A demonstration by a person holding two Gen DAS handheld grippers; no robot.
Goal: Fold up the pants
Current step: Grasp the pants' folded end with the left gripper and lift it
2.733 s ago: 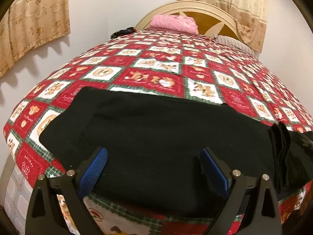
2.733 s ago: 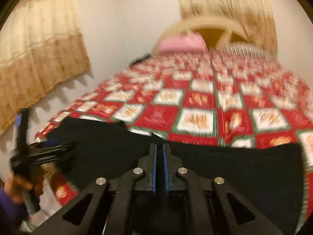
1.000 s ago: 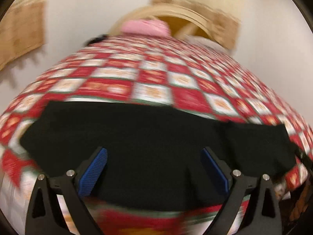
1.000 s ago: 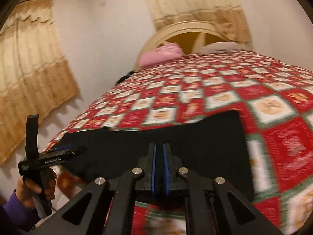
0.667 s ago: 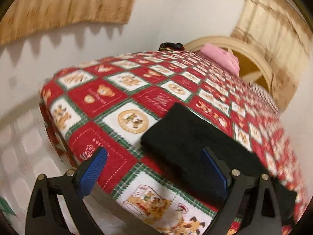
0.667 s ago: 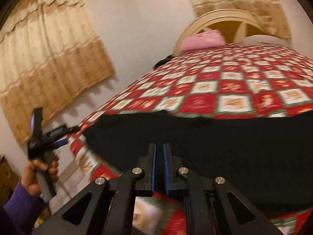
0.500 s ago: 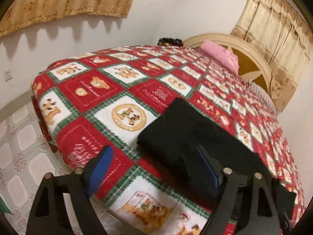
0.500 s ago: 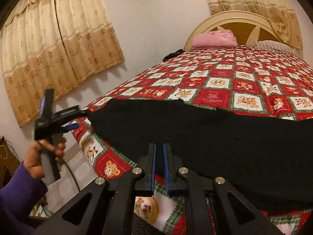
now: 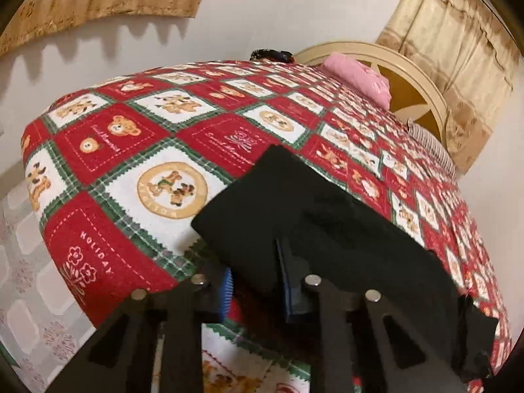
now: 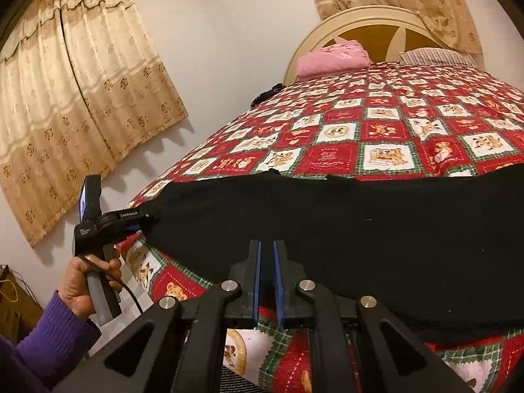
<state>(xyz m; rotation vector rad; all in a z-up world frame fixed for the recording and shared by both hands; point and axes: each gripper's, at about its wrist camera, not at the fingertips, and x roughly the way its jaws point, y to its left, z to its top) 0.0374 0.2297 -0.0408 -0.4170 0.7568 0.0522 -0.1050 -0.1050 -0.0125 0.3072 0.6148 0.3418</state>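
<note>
The left gripper [image 9: 255, 283] has just been closing its jaws, which now pinch the near corner of the black pants [image 9: 327, 226] at lower centre of its view. The right gripper [image 10: 266, 281] has its jaws nearly together, empty, at the pants' near edge [image 10: 360, 229]. The pants lie flat across the bed [image 10: 376, 124].

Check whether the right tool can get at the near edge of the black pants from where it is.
Probably yes. The right tool, shut and empty, sits just before the near edge of the black pants, with nothing between them. The left tool has just closed on the far end and is clear of that path.
</note>
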